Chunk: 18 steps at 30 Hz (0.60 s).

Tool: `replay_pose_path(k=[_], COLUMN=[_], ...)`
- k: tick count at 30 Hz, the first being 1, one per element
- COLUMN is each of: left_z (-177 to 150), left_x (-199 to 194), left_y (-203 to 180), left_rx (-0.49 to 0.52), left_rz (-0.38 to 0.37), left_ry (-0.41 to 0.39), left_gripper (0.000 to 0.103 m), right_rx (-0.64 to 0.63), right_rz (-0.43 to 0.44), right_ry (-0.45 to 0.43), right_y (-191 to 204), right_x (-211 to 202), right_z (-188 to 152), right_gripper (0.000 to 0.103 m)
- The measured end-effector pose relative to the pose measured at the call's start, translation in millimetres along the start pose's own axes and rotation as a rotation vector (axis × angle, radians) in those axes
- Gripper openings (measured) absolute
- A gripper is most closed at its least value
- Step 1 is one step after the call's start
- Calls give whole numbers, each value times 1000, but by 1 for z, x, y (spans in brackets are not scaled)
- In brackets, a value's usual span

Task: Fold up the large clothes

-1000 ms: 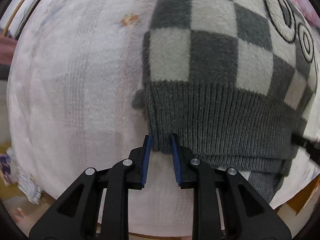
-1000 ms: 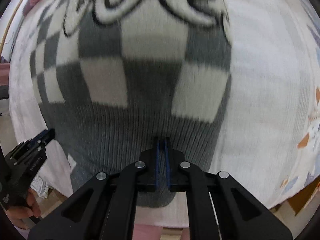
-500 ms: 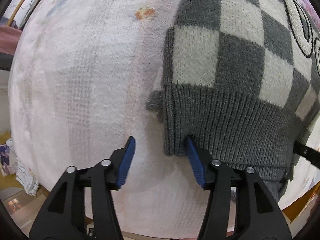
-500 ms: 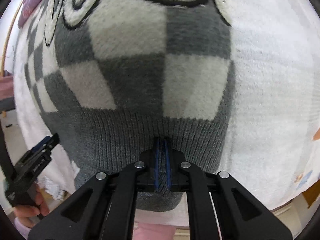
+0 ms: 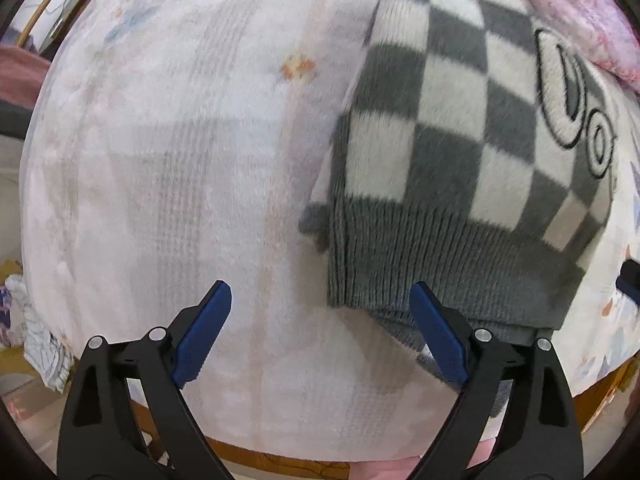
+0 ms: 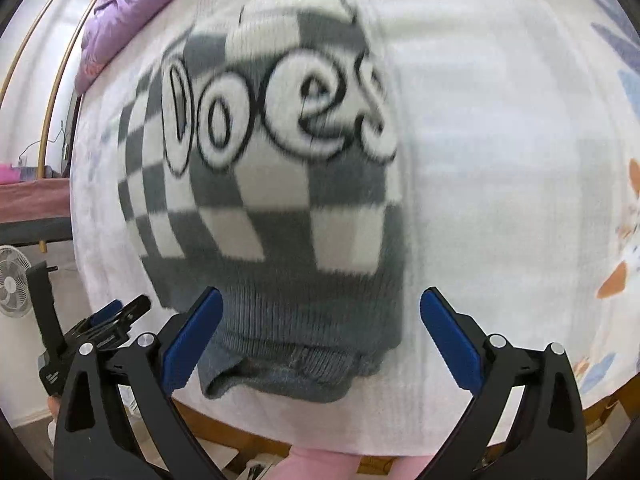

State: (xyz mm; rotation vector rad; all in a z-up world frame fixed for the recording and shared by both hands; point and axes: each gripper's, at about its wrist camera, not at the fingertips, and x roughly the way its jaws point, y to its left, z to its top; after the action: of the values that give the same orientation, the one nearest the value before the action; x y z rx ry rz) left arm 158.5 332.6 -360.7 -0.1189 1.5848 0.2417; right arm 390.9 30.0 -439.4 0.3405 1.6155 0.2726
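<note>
A grey and white checkered knit sweater (image 5: 460,168) with white lettering lies folded on the bed, its grey ribbed hem toward me. My left gripper (image 5: 320,300) is open and empty, just off the hem's left corner. In the right wrist view the sweater (image 6: 272,208) lies flat, its hem stacked in layers near the bed's front edge. My right gripper (image 6: 320,304) is open and empty, raised in front of the hem. The left gripper also shows in the right wrist view (image 6: 116,316).
The bed carries a pale pink and white fleece blanket (image 5: 160,184). A purple quilt (image 6: 128,12) is bunched at the far end. The bed's wooden front edge (image 5: 280,460) is near. A white fan (image 6: 14,280) stands on the floor at left.
Both grippers opened and let go of the sweater's hem, then drew back from it. The sweater now rests on the bed.
</note>
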Motion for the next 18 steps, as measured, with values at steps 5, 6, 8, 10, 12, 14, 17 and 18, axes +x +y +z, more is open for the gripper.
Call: replay_pose_path(k=[5,6,8,10,12,14,17,18], left_z=[24,31,51,67,95,117,147,148], left_x=[-7,-5,0,7,23,40,71,83], left_y=[10,13,20,22,23,23,22,18], left_rx=[-28,-47,-72,-89,-83,-66,-40,-39], left_rz=[-209,-273,-390,-437,-511,-561,-681,-732], left_ry=[-61,-69,-107,-123,-112,-95,-89,-80], left_gripper=[91,91,91,91,91,91,96,98], right_rx=[-28,-37,-59,-68,-54,-31,31,29], right_rz=[138,153,155,168,156,185,351,402], right_ry=[-159,-184,-216,-202,-167,-122,-38,-37], right_y=[-18,-16,-23,-27,-31,-37,-56,-63], right_x=[-32,-33,-36,-25,-5,16,47,55], right_z=[3,6,20,32,49,66,85,90], right_gripper=[95,95,95,95,95,95,97,97])
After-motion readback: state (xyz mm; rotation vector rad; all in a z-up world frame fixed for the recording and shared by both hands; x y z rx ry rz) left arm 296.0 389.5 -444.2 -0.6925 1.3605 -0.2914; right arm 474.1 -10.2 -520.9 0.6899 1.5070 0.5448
